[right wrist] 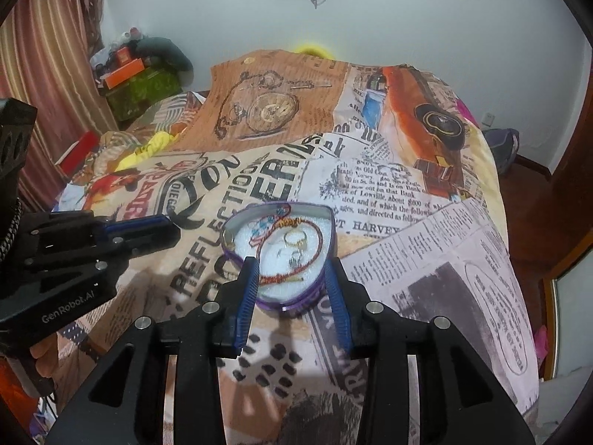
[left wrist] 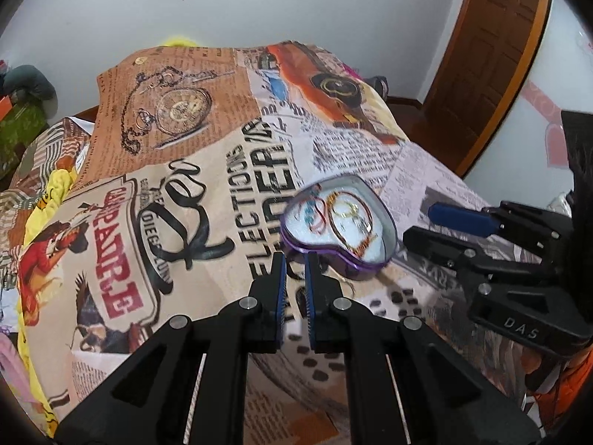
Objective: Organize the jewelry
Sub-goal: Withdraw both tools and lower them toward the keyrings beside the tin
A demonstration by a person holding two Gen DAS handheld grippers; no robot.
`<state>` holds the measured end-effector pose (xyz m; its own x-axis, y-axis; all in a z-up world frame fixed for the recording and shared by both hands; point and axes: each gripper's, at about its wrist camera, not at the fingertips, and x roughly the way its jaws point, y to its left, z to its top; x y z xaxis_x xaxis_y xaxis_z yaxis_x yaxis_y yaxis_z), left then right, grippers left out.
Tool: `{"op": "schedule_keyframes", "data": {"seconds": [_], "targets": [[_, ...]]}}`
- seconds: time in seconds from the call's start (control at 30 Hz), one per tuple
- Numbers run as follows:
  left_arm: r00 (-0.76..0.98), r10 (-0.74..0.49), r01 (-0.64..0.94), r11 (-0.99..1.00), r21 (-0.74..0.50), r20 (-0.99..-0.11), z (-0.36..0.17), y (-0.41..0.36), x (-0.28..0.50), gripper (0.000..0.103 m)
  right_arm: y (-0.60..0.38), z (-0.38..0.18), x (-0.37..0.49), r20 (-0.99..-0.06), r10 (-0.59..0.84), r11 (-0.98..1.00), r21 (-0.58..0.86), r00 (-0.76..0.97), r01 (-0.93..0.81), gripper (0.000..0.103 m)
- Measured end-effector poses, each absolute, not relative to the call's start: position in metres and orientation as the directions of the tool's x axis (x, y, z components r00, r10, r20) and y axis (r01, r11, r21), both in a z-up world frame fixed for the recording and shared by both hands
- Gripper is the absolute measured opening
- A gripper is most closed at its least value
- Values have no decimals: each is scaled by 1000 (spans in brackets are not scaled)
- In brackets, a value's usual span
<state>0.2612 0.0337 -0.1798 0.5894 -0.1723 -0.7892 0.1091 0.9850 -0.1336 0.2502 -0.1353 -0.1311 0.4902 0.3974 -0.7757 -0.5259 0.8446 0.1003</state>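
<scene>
A purple heart-shaped jewelry box (left wrist: 365, 265) (right wrist: 322, 289) lies open on the printed bedspread. Its white foam lining holds a red cord bracelet (right wrist: 318, 256), a gold ring (right wrist: 294, 239), small silver pieces (right wrist: 295, 258) and a beaded bracelet (right wrist: 265, 229). My right gripper (right wrist: 292, 269) is open, its blue-padded fingers on either side of the box's near end; it shows at the right in the left wrist view (left wrist: 426, 224). My left gripper (left wrist: 295, 259) is nearly shut and empty, just left of the box; it shows at the left in the right wrist view (right wrist: 172, 228).
The bedspread (left wrist: 222, 185) with newspaper and pocket-watch print covers the bed. A yellow cloth (right wrist: 152, 146) and cluttered boxes (right wrist: 137, 85) lie at the far left by a curtain. A wooden door (left wrist: 489, 55) stands right; the bed edge drops off at the right.
</scene>
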Motion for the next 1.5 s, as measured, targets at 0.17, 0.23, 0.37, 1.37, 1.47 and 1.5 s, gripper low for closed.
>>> {"op": "schedule_keyframes", "data": {"seconds": [0.17, 0.23, 0.37, 1.37, 1.47, 1.5], "targets": [[550, -190, 129, 981, -142, -813, -192, 25, 258, 14, -141, -135, 242, -787, 384, 848, 93, 483, -523, 34], [527, -198, 140, 979, -146, -826, -200, 20, 257, 19, -144, -136, 239, -791, 382, 848, 95, 478, -522, 34], [487, -204, 153, 977, -147, -849, -216, 12, 259, 20, -148, -139, 235, -800, 386, 844, 106, 459, -525, 34], [576, -204, 107, 979, -174, -792, -212, 62, 234, 14, -107, -171, 231, -867, 389, 791, 141, 312, -595, 35], [584, -217, 98, 975, -197, -782, -213, 69, 231, 14, -97, -175, 234, -879, 375, 787, 134, 295, -602, 35], [585, -224, 97, 974, -207, -780, -214, 71, 231, 14, -95, -176, 234, -881, 372, 785, 132, 292, -605, 35]]}}
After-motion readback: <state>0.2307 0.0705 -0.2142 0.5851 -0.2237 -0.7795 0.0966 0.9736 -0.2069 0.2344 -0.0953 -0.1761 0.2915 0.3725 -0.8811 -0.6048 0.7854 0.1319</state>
